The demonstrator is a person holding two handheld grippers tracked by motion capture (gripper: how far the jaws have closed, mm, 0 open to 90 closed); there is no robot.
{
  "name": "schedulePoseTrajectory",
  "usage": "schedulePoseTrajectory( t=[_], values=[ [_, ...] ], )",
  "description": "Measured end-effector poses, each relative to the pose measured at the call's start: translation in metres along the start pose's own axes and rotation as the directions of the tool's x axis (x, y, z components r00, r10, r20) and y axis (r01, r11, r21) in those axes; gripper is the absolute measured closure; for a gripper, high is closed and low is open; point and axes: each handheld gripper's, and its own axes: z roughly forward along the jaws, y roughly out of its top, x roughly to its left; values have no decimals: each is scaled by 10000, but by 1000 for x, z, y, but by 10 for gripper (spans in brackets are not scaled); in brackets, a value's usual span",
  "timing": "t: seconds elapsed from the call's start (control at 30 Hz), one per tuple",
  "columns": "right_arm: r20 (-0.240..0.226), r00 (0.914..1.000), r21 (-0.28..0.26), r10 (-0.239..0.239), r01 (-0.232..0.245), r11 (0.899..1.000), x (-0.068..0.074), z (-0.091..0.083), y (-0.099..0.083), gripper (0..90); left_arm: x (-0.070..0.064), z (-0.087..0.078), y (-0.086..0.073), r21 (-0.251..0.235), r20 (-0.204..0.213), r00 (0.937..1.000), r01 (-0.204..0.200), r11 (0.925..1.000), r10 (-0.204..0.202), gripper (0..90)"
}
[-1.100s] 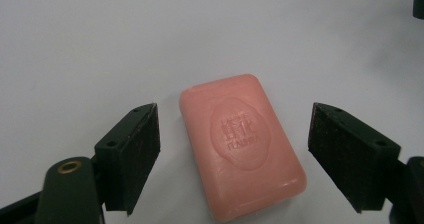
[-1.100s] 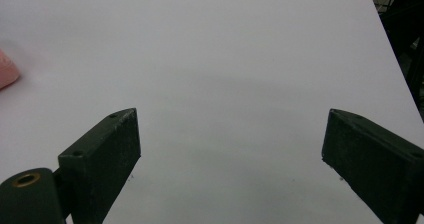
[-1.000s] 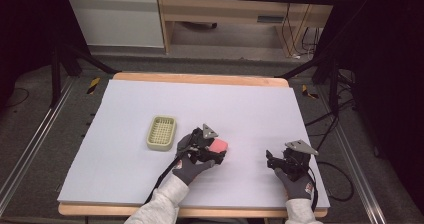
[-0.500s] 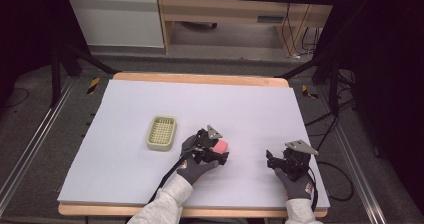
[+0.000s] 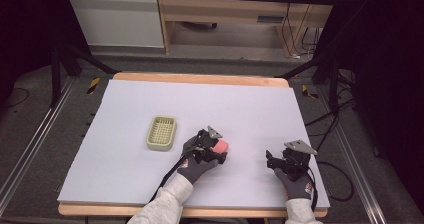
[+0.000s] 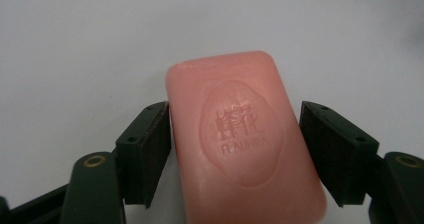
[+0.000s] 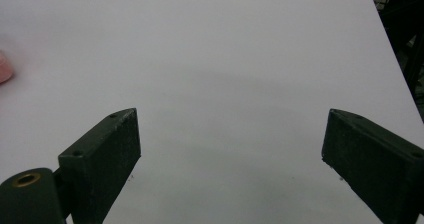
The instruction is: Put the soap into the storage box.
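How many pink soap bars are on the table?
1. The pink soap bar lies between the jaws of the left gripper, right of the soap dish.

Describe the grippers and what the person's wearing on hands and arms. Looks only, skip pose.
Both the left gripper and the right gripper are black, each topped by a grey three-cornered plate. The jaws are dark blocky pads on dark arms with brass-coloured pivot rings. A black cable trails from each. The person wears dark grey gloves with light grey sleeves; the right glove shows a small red mark near the cuff.
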Motion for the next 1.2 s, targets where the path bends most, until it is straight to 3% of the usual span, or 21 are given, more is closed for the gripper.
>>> schedulePoseTrajectory(
  t=[0.3, 0.77, 1.2],
  values=[
    [28, 10000, 6, -1, 1, 10000, 0, 0, 0, 89, 1, 0, 0, 124, 68, 10000, 0, 9999, -1, 360],
    [23, 10000, 24, 25, -25, 10000, 0, 0, 0, 90, 1, -2, 1, 282, 61, 9999, -155, 9995, 153, 367],
    [27, 10000, 14, 39, -39, 10000, 0, 0, 0, 90, 4, -16, 3, 251, 174, 9993, -327, 9991, 323, 370]
  ],
)
